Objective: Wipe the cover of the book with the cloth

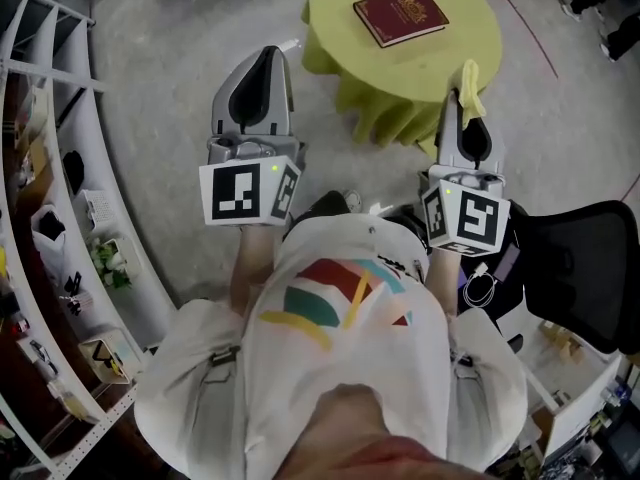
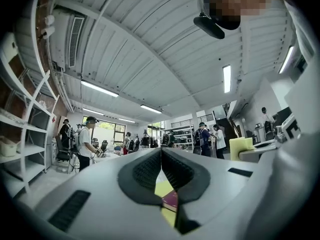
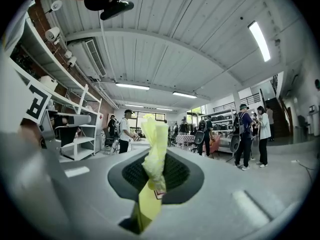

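A dark red book (image 1: 400, 15) lies flat on a round table under a yellow-green tablecloth (image 1: 340, 23), ahead of me in the head view. My right gripper (image 1: 467, 90) is held upright near the table's front edge, shut on a yellow cloth (image 1: 470, 88) that sticks out past its tips; the right gripper view shows the cloth (image 3: 152, 154) bunched between the jaws. My left gripper (image 1: 262, 60) is raised left of the table, shut and empty. A sliver of the tablecloth and book (image 2: 170, 200) shows through the slit between the left jaws (image 2: 161, 156).
White shelving (image 1: 40, 168) with small items runs along my left side. A black office chair (image 1: 590, 258) stands at my right. Several people stand in the room's background (image 3: 250, 134), with more shelves (image 2: 20, 134) on the left.
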`<state>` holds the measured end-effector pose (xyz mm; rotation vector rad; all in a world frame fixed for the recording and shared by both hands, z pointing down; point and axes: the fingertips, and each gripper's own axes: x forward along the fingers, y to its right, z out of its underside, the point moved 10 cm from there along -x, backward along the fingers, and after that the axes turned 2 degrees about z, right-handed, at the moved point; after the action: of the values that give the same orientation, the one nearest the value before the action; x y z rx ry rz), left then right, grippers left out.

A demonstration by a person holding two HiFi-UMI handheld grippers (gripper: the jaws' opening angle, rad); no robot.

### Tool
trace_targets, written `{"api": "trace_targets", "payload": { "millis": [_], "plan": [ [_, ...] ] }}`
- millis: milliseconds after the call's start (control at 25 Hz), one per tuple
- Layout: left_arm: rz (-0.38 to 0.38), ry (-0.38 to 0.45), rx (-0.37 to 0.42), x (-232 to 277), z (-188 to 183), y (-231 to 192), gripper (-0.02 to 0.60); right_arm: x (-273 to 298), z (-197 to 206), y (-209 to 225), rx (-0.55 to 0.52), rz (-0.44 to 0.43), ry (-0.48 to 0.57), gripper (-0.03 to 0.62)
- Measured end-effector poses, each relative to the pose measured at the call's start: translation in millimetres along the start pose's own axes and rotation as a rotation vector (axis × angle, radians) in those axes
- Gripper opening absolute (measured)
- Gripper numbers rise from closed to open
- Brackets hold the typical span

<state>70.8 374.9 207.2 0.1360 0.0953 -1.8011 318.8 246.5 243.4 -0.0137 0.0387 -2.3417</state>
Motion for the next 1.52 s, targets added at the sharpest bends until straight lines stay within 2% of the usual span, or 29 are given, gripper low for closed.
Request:
{"api": "trace_targets", "payload": {
  "millis": [640, 960, 1240, 1520],
  "plan": [
    [-0.081, -0.026, 0.004, -19, 4, -3, 0.017, 7, 7, -3, 0.015, -0.088, -0.024, 0.032],
    [-0.057, 0.010, -0.013, -5, 3, -6, 0.017, 20, -1, -1, 0.013, -0.082, 0.008, 0.032],
    [-0.004, 0.038, -0.038, 34, 8, -3, 0.017, 31, 1, 20, -0.006, -0.018, 0.000, 0.032],
    [0.032, 0.019, -0.057, 73, 18, -16, 0.017, 62, 4, 26, -0.004, 0.010, -0.019, 0.032]
  ]
}}
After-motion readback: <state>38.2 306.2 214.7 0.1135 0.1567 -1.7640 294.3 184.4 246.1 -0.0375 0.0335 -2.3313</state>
